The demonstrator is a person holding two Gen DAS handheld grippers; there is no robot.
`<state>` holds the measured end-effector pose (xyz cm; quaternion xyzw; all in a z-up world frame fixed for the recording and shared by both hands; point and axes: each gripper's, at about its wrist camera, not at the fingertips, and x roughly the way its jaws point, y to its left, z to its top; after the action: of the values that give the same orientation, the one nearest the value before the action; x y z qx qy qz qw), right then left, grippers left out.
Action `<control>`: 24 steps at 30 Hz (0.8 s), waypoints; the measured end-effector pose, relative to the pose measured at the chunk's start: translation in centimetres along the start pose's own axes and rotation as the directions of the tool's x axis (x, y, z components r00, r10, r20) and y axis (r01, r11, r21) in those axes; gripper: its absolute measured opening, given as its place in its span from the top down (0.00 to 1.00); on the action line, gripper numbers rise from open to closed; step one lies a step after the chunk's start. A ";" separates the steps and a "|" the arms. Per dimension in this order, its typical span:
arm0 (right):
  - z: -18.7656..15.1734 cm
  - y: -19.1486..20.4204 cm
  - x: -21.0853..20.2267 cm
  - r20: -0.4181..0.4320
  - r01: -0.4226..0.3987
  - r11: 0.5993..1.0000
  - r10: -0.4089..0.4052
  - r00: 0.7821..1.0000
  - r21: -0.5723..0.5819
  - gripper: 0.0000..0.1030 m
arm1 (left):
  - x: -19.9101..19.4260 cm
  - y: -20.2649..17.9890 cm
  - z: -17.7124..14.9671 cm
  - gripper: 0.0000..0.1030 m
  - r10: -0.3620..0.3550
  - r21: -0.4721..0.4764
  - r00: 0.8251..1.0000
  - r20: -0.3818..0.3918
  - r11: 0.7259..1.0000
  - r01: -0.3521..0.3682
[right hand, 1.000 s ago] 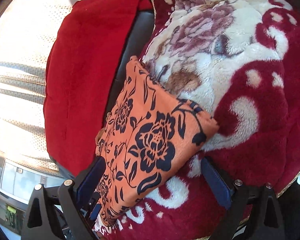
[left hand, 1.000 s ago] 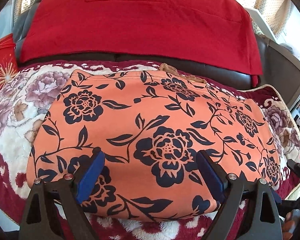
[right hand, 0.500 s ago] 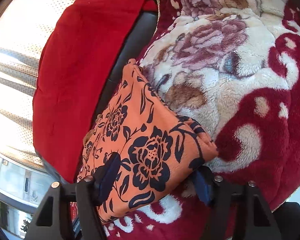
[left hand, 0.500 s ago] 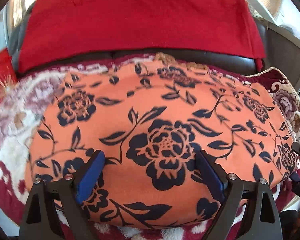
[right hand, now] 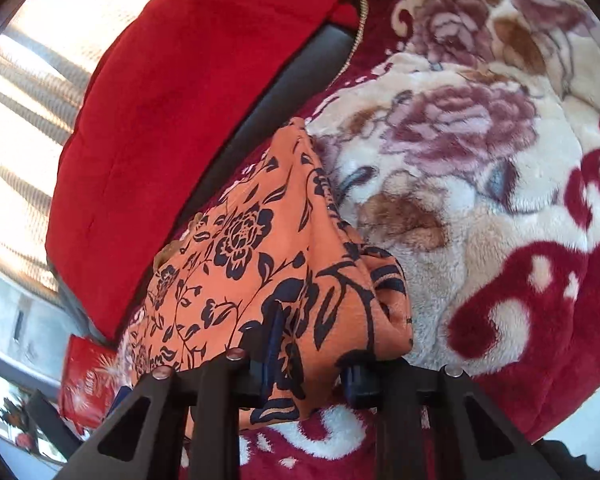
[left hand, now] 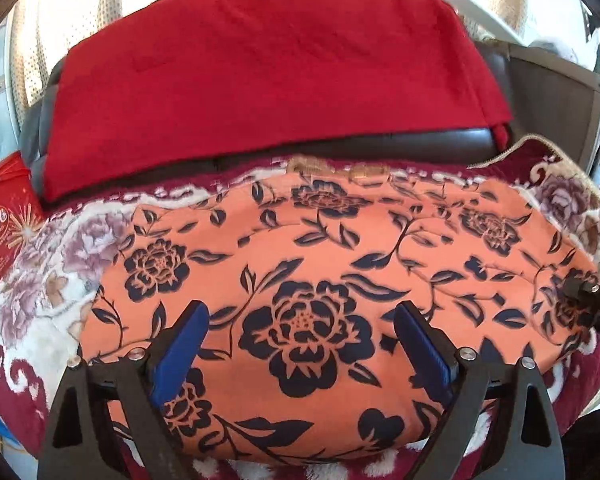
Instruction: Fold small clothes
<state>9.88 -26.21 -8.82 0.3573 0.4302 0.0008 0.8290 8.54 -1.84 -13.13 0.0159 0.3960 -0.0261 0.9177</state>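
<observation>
Red printed packet (left hand: pixel 2 232): at nine o'clock in the left wrist view, beside the blanket's left edge, well clear of the fold.
Left gripper (left hand: pixel 300 336): jaws spread wide, hovering over the near middle of the garment; whether the blue pads touch the cloth cannot be told.
Orange floral garment (left hand: pixel 320 280): small, with a dark navy flower print, lying across the plush blanket from nine to three o'clock, already flattened into a broad oblong.
Plush floral blanket (right hand: pixel 480 200): maroon and cream, covering the seat; the garment rests on it.
Red cloth (left hand: pixel 260 72): draped over the dark sofa back (left hand: pixel 420 142) at twelve o'clock, apart from the garment.
Right gripper (right hand: pixel 308 344): jaws have just been closing and now pinch the garment's right-hand end, with the cloth bunched and puckered between the pads.
Step in hand: taking hold of the right end to begin a fold.
Next move: probably lifting that end and carrying it over toward nine o'clock; the left jaws would need to pin the middle or get out of the way.
In the way: the left gripper sits over the path of the fold; the deep pile may drag the cloth.
</observation>
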 end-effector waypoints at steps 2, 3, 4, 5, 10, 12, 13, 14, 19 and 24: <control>0.0 -0.8 0.6 -0.021 0.002 0.999 -0.002 1.000 0.033 0.71 | 2.2 -0.3 -0.8 0.07 -0.016 0.019 0.993 -0.121 1.000 0.018; -0.1 -1.5 1.0 -0.033 -0.001 0.997 0.003 0.999 0.075 0.69 | 2.0 -0.4 -0.9 0.07 0.000 0.013 0.996 -0.084 1.000 0.001; -0.1 -2.1 1.2 -0.037 -0.013 0.994 0.017 0.999 0.106 0.61 | 1.5 -0.5 -0.8 0.07 0.008 0.016 0.998 -0.070 1.000 -0.007; -0.1 -2.4 1.3 -0.035 -0.031 0.992 0.036 0.999 0.123 0.52 | 1.2 -0.7 -0.8 0.07 0.005 0.030 0.998 -0.068 1.000 -0.002; 0.1 -0.9 2.3 -0.042 -0.059 0.996 0.062 0.997 0.069 0.29 | 1.6 -1.2 -1.4 0.06 0.009 0.058 0.997 -0.075 0.998 -0.005; 0.3 -0.2 2.7 -0.049 -0.025 0.999 0.026 0.998 0.036 0.56 | 1.5 -1.5 -1.6 0.06 0.018 0.069 0.998 -0.062 0.998 -0.013; 0.4 0.4 2.8 -0.053 -0.009 1.000 0.009 0.999 0.007 0.74 | 1.2 -1.4 -1.5 0.07 0.015 0.068 0.998 -0.062 0.998 -0.010; 0.5 0.8 2.6 -0.050 -0.007 1.000 0.007 0.999 -0.009 0.74 | 0.4 -1.1 -1.1 0.07 0.005 0.051 0.999 -0.036 0.999 -0.003; 0.6 1.9 2.1 -0.036 0.014 0.996 -0.018 0.999 -0.087 0.72 | -0.3 -0.2 -0.1 0.07 -0.002 0.001 1.000 0.013 1.000 0.002; 0.6 -0.3 3.3 -0.046 -0.011 0.999 0.013 0.999 0.030 0.43 | 1.2 -1.1 -0.9 0.05 -0.012 0.053 0.997 -0.074 0.998 0.016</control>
<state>12.30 -25.74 -11.12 0.3719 0.4468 0.0076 0.8136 8.60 -2.93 -14.64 0.0385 0.4289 -0.0425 0.9015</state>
